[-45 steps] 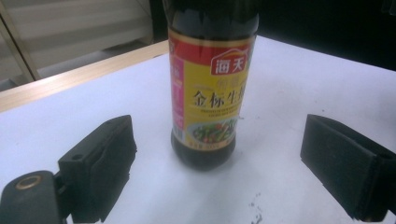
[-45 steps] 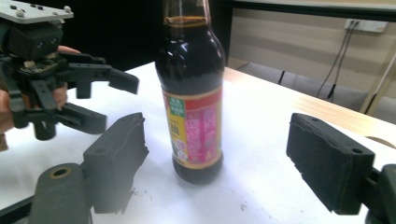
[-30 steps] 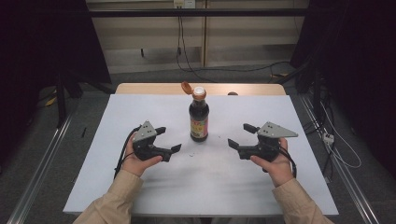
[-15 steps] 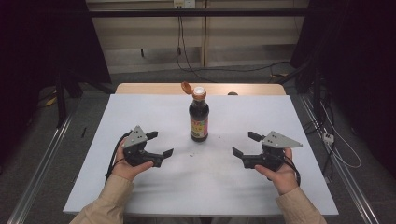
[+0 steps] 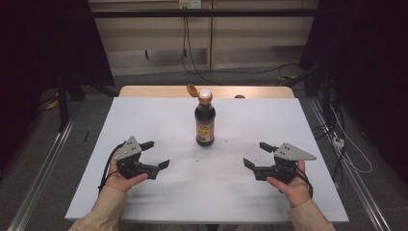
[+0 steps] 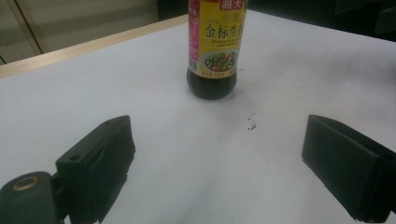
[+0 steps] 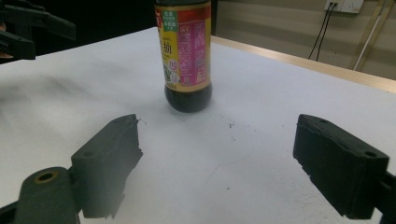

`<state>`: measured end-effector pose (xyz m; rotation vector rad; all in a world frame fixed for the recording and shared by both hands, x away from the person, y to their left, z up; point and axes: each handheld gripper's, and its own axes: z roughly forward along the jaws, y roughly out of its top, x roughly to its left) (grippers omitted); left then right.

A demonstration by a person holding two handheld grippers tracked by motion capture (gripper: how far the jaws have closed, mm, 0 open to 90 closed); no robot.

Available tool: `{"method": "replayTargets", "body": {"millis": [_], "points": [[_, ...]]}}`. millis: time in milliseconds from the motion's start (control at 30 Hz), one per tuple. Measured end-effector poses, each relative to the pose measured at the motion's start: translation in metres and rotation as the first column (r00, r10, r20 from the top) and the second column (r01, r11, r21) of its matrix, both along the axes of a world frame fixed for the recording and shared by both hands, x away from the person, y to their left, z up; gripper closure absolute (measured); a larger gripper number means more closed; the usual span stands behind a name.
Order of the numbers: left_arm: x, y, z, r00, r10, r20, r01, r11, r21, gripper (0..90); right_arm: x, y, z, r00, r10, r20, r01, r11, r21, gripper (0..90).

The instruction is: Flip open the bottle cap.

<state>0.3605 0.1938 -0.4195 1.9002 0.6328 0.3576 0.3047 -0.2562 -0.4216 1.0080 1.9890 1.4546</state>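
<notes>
A dark sauce bottle [image 5: 205, 122] stands upright at the middle of the white table [image 5: 144, 115]; its orange flip cap hangs open. Its yellow and pink label shows in the left gripper view [image 6: 215, 42] and the right gripper view [image 7: 184, 51]. My left gripper [image 5: 155, 154] rests low at the table's left front, open, its jaws pointing toward the bottle with nothing between them. At the right front my right gripper [image 5: 258, 155] is likewise open and empty, aimed at the bottle. Both are well apart from the bottle.
A few dark specks [image 5: 198, 159] lie on the table in front of the bottle. A wooden strip [image 5: 154, 91] runs along the table's far edge. Cables [image 5: 337, 144] trail on the floor to the right, and a metal rail [image 5: 43, 168] runs along the left.
Both hands have drawn back from the bottle toward the table's front, the left gripper going left and the right gripper going right. Both have stayed open. The bottle has not moved.
</notes>
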Motion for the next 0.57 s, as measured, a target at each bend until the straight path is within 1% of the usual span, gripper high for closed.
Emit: {"method": "replayTargets", "body": {"millis": [100,233,300,333,400,433,500,533,567], "points": [[-0.002,0.005,-0.001,1.0,0.003,0.0,-0.003,1.0,0.001,9.0,-0.002,-0.002,0.0,1.0,-0.007,0.003,0.007,1.0,-0.002,14.0],[-0.005,0.011,-0.002,1.0,0.007,0.004,-0.007,0.9998,0.017,9.6,-0.004,-0.006,-0.003,0.9999,-0.009,0.005,0.009,1.0,-0.003,14.0],[-0.006,0.014,-0.003,0.9999,0.012,0.0,-0.012,0.9999,0.012,9.6,-0.006,-0.007,-0.006,0.9999,-0.011,0.001,0.011,0.9999,-0.006,14.0],[-0.006,0.015,-0.004,0.9998,0.017,-0.004,-0.017,0.9998,-0.001,9.6,-0.006,-0.008,-0.008,1.0,-0.009,0.002,0.009,0.9999,-0.014,14.0],[-0.006,0.016,-0.002,0.9998,0.018,0.004,-0.018,0.9998,0.0,9.6,-0.008,-0.009,-0.01,1.0,-0.005,-0.005,0.005,0.9999,-0.015,14.0],[-0.006,0.016,-0.002,0.9997,0.023,0.002,-0.023,0.9997,-0.011,9.6,-0.008,-0.009,-0.011,1.0,-0.007,-0.005,0.007,0.9999,-0.013,14.1],[-0.006,0.017,-0.001,0.9997,0.024,0.011,-0.023,0.9996,-0.013,9.6,-0.009,-0.01,-0.012,1.0,-0.004,-0.007,0.004,1.0,-0.008,14.0],[-0.007,0.018,-0.001,0.9996,0.026,0.006,-0.026,0.9995,-0.019,9.6,-0.009,-0.011,-0.013,1.0,-0.006,-0.006,0.006,1.0,-0.008,14.0],[-0.006,0.019,-0.001,0.9996,0.025,0.009,-0.025,0.9996,-0.014,9.6,-0.009,-0.011,-0.013,1.0,-0.008,-0.004,0.008,1.0,-0.004,14.0]]}}
